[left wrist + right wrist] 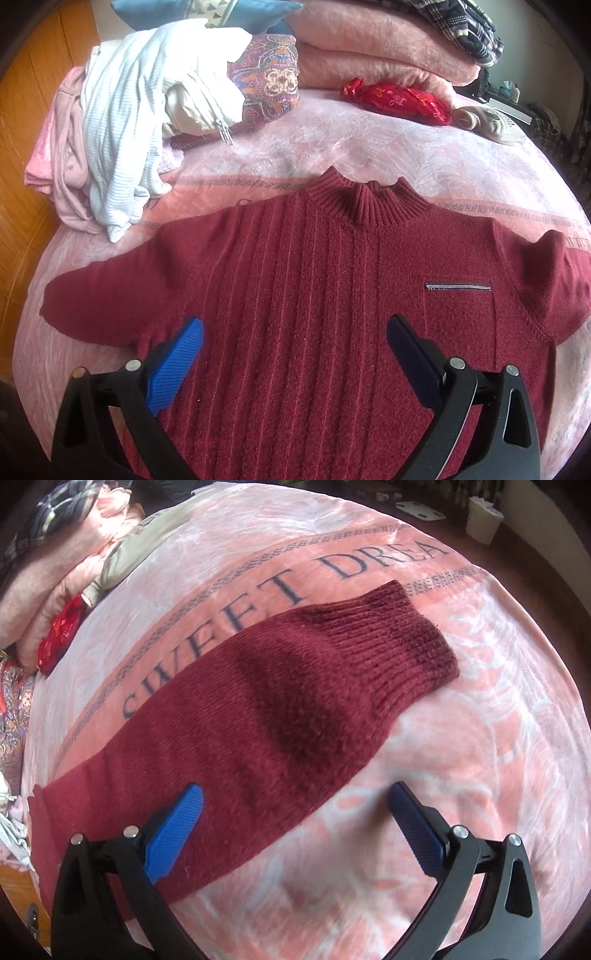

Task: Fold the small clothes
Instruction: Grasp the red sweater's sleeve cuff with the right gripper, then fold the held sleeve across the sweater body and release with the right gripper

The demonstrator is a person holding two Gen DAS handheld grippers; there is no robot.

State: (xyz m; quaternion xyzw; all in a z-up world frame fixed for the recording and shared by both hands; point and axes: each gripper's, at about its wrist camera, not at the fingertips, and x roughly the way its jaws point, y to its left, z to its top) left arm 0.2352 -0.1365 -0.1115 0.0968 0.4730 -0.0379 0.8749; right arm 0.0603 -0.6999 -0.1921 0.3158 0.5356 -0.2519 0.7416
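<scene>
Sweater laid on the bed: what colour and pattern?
Dark red sweater with thin vertical stripes down the front; clearest in the left wrist view.

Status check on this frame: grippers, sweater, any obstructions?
Left gripper open over the chest. Right gripper open above the sleeve. Maroon sweater flat, unfolded. Clothes pile clear of it.

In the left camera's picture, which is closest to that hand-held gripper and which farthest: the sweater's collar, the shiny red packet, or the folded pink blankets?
From the left hand-held gripper, nearest first:
1. Collar, straight ahead at the top of the red sweater under the gripper.
2. Red packet, beyond the collar, a little right.
3. Pink blankets, stacked behind the packet at the back.
</scene>
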